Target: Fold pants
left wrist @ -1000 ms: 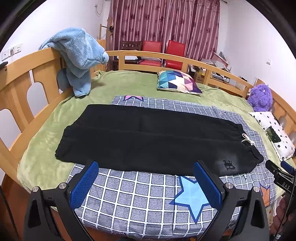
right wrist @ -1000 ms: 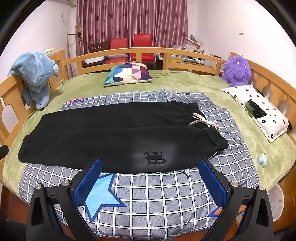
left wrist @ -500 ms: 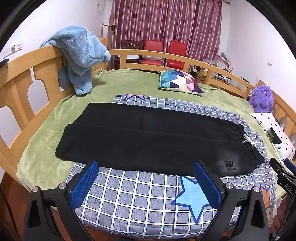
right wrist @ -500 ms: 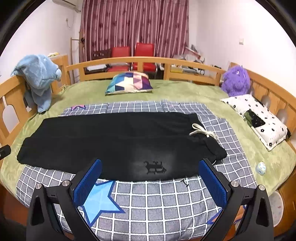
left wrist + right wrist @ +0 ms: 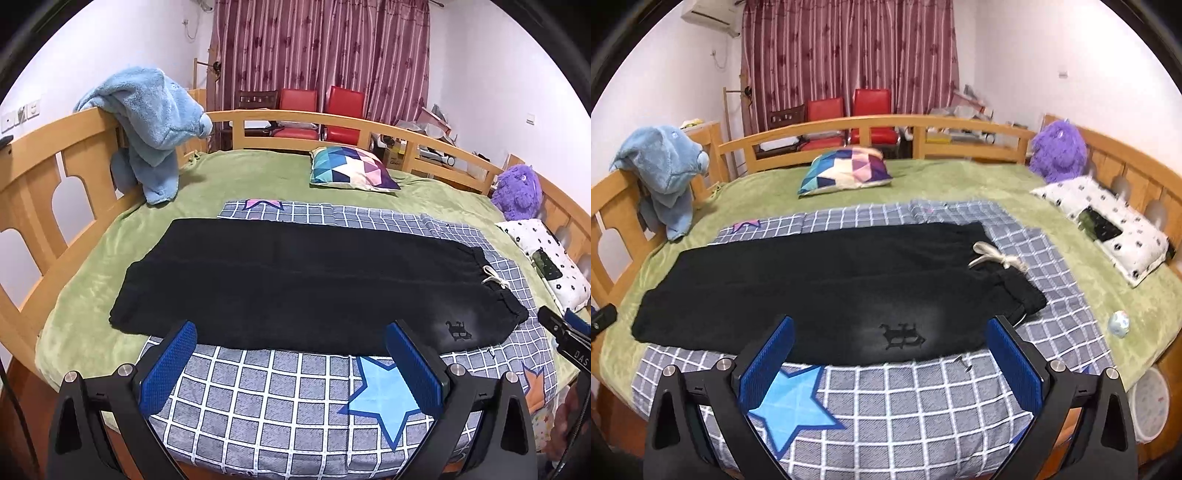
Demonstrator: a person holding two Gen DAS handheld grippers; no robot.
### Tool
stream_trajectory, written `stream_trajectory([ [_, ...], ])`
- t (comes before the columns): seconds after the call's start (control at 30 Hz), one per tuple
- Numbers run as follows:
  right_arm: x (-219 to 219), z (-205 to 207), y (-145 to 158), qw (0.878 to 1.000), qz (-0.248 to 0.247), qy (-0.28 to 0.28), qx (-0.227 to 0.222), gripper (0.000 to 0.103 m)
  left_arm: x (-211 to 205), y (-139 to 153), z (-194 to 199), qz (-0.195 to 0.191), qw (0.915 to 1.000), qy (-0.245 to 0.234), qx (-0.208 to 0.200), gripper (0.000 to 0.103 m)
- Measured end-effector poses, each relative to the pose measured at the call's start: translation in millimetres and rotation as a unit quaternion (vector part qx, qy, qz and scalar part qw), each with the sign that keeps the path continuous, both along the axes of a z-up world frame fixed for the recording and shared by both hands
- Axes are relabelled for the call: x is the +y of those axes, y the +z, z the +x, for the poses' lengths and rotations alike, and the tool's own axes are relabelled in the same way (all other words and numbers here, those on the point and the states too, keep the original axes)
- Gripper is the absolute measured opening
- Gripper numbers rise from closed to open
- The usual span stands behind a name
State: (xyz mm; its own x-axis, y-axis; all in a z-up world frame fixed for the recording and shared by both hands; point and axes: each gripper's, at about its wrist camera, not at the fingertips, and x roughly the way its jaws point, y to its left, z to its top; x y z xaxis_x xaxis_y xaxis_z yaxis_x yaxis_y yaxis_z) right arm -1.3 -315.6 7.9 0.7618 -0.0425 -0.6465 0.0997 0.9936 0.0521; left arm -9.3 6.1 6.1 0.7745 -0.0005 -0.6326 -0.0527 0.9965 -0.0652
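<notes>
Both tongs, left (image 5: 291, 363) and right (image 5: 888, 360), gape above black pants (image 5: 820, 288); only right view shows ball (image 5: 1118, 323).

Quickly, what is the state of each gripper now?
Left gripper: open, holding nothing.
Right gripper: open, holding nothing; pants untouched.

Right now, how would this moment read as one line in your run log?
stage: approach | black pants: flat on checked blanket, untouched | left tongs: open, empty | right tongs: open, empty
</notes>
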Motion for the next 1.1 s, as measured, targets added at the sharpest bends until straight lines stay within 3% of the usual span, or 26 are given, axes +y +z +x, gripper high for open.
stream_trajectory([
  [0.17, 4, -3, 1, 1.000, -0.003, 0.007, -0.002, 0.093, -9, 7, -5, -0.001, 0.9999, -0.015, -0.007, 0.103],
  [0.4, 4, -8, 10, 0.999, 0.029, 0.027, -0.010, 0.093, -16, 30, -26, -0.009, 0.9980, -0.037, -0.051, 0.103],
  [0.5, 3, -14, 21, 0.998, 0.039, 0.042, -0.015, 0.093, -12, 37, -38, -0.006, 0.9974, -0.041, -0.059, 0.103],
  [0.6, 4, -23, 28, 0.999, 0.012, 0.043, -0.019, 0.093, -2, 42, -46, 0.002, 0.9974, -0.034, -0.063, 0.103],
  [0.73, -6, -30, 25, 0.999, 0.026, 0.041, -0.013, 0.093, 21, 44, -50, -0.013, 0.9976, -0.024, -0.063, 0.103],
  [0.97, -34, -21, 2, 0.999, 0.028, 0.017, 0.004, 0.093, 60, 27, -31, -0.038, 0.9984, 0.006, -0.043, 0.103],
  [1.1, -49, -16, -14, 0.999, 0.029, 0.020, -0.005, 0.090, 79, -2, -12, -0.065, 0.9977, 0.008, -0.017, 0.103],
])
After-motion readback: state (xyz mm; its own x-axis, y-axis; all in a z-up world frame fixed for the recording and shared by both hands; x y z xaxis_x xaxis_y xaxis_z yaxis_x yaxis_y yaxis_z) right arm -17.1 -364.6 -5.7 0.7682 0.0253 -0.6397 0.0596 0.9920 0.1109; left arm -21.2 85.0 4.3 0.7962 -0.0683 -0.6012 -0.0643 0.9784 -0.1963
